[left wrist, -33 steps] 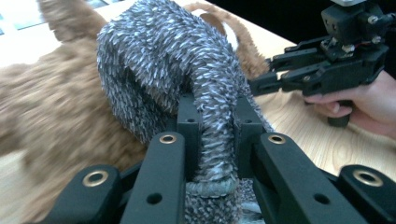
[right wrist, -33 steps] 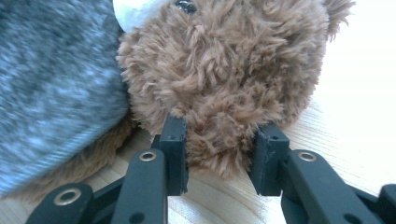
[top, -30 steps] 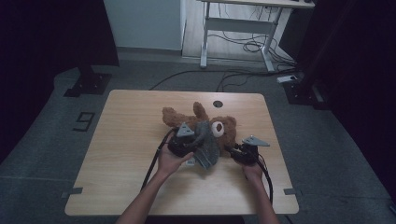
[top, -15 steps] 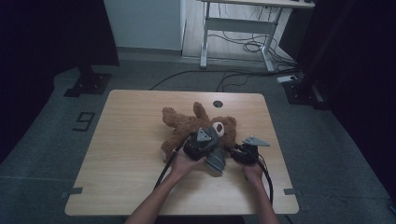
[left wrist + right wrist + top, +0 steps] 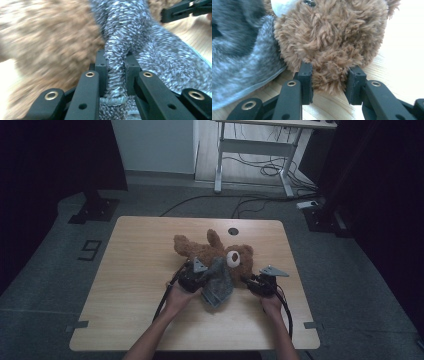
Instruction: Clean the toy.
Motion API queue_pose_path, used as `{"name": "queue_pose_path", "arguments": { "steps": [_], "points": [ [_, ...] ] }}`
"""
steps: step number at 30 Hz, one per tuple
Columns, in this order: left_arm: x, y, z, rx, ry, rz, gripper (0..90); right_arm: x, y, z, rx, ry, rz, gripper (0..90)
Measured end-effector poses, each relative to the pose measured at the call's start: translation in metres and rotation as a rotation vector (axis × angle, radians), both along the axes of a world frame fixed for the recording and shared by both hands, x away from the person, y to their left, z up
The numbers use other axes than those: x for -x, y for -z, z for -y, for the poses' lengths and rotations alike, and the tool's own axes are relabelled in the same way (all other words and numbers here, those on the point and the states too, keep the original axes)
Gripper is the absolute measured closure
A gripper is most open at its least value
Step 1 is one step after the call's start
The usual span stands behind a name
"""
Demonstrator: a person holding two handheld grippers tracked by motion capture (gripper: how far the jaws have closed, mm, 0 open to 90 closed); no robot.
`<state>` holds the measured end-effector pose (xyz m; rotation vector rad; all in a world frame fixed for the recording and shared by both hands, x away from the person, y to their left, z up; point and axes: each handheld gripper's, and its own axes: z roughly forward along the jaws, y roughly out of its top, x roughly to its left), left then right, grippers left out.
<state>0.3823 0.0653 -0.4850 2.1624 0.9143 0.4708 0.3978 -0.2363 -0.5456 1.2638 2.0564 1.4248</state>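
Note:
A brown teddy bear (image 5: pixel 210 249) lies on its back in the middle of the wooden table (image 5: pixel 140 270), head toward the right. A grey knitted cloth (image 5: pixel 218 282) drapes over its body and down toward the front edge. My left gripper (image 5: pixel 197 275) is shut on a bunched fold of that cloth (image 5: pixel 150 50), which stands pinched between the pads (image 5: pixel 101 67), with bear fur (image 5: pixel 50 42) behind it. To the right, my right gripper (image 5: pixel 250 282) is shut on the fluffy lower side of the bear's head (image 5: pixel 332 32), fur squeezed between its fingertips (image 5: pixel 305 75).
A round cable hole (image 5: pixel 233 231) sits near the table's far edge. Behind the table stand a white desk frame (image 5: pixel 252 150) and loose cables (image 5: pixel 260 170) on the floor. Bare wood lies to the left and along the front edge.
My left gripper swung right with the grey cloth, then came back left and a little lower. The right gripper has kept still on the bear's head.

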Motion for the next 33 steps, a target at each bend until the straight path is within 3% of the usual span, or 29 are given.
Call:
{"name": "queue_pose_path", "arguments": {
  "steps": [6,10,14,23,24,28,33],
  "points": [
    [0.002,0.004,-0.044,0.024,-0.077,-0.019,77.6,0.0,0.0,0.002,-0.008,-0.005,-0.009,63.9],
    [0.002,0.009,-0.07,0.067,-0.107,-0.039,77.6,0.0,0.0,0.002,-0.012,-0.012,-0.01,64.2],
    [0.004,0.012,-0.085,0.091,-0.128,-0.042,77.3,0.001,0.001,0.002,-0.013,-0.019,-0.012,64.1],
    [0.008,0.013,-0.119,0.081,-0.199,-0.038,77.4,0.001,0.002,0.003,-0.016,-0.024,-0.011,64.2],
    [0.008,0.013,-0.119,0.081,-0.199,-0.038,77.5,0.001,0.002,0.003,-0.017,-0.024,-0.012,64.2],
    [0.012,0.006,-0.126,0.173,-0.18,-0.035,77.8,0.001,0.002,0.003,-0.021,-0.028,-0.008,64.5],
    [0.014,-0.014,-0.111,0.246,-0.129,0.001,79.0,0.002,0.001,0.003,-0.04,-0.041,-0.006,65.5]
  ]
}}
